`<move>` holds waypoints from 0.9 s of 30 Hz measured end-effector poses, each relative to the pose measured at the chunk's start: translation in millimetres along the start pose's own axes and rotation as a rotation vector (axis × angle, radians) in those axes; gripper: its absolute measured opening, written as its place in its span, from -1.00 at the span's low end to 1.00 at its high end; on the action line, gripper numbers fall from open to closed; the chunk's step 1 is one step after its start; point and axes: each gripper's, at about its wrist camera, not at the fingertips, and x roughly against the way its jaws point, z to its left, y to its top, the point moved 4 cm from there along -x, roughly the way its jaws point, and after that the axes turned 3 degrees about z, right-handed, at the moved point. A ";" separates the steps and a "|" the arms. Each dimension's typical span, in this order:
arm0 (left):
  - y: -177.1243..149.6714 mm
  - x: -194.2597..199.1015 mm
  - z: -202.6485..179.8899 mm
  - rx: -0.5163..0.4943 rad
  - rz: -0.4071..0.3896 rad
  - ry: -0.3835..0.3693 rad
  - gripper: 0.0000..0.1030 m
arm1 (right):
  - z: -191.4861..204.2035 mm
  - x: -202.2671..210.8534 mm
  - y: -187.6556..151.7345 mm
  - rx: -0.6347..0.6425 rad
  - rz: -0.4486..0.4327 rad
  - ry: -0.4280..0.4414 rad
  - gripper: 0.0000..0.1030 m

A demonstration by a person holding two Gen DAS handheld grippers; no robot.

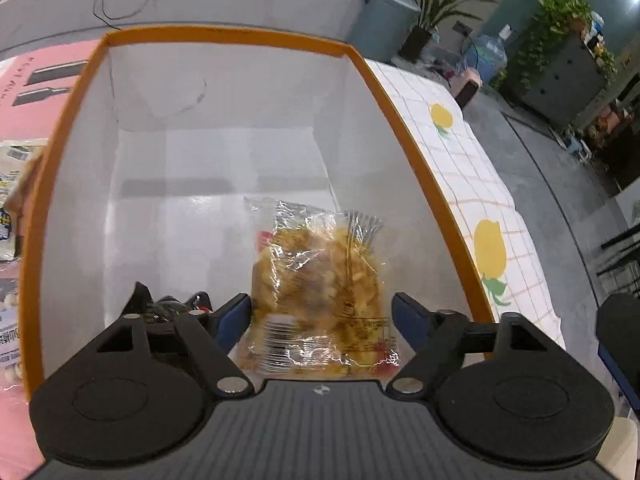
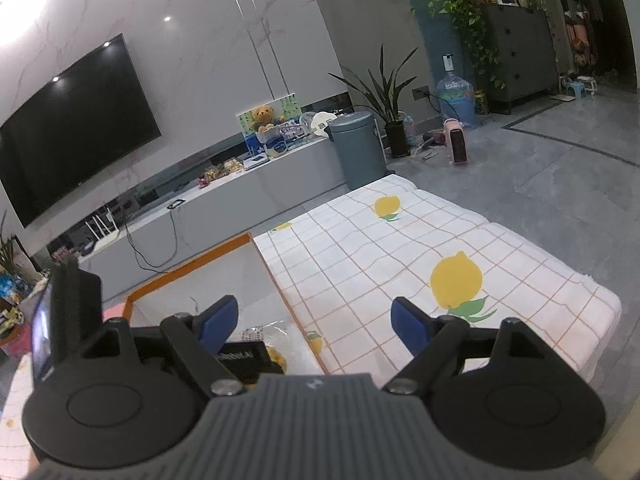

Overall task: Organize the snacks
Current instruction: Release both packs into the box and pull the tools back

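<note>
left gripper (image 1: 322, 312) hovered inside white, orange-rimmed cardboard box (image 1: 224, 34), blue fingers (image 1: 234, 314) spread wide, pads clear of clear crinkly plastic bag of yellow chips (image 1: 320, 280). bag lay on box floor directly between fingers, long axis running straight ahead along gripper's line, toward box's right wall. release judged complete; left hand nearest. right gripper (image 2: 316, 326) hung over box's right rim and lemon-print checked cloth on tabletop (image 2: 420, 240), fingers apart, empty.
</note>
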 end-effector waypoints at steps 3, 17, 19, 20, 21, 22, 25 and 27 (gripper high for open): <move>1.1 12.4 4.4 0.010 -0.013 -0.052 0.89 | -0.2 0.0 -0.1 -0.006 0.000 0.002 0.59; -14.0 77.7 25.3 -0.098 -0.111 -0.054 0.89 | 16.5 0.7 -2.0 0.035 -0.022 0.023 0.59; -17.3 85.0 24.7 -0.126 -0.120 -0.053 0.89 | 20.9 0.6 -3.1 0.044 -0.025 0.032 0.59; -20.5 91.1 26.5 -0.137 -0.127 -0.052 0.89 | 23.6 0.4 -3.6 0.049 -0.025 0.035 0.59; -22.2 94.1 26.4 -0.145 -0.134 -0.051 0.89 | 26.8 0.3 -4.4 0.057 -0.026 0.039 0.59; -23.7 99.7 28.1 -0.151 -0.143 -0.049 0.89 | 30.2 0.6 -5.6 0.065 -0.026 0.044 0.59; -28.8 119.4 33.8 -0.161 -0.180 -0.039 0.89 | 41.8 1.8 -8.4 0.098 -0.032 0.058 0.59; -31.3 133.8 39.1 -0.160 -0.207 -0.030 0.89 | 51.1 2.8 -9.9 0.118 -0.037 0.072 0.59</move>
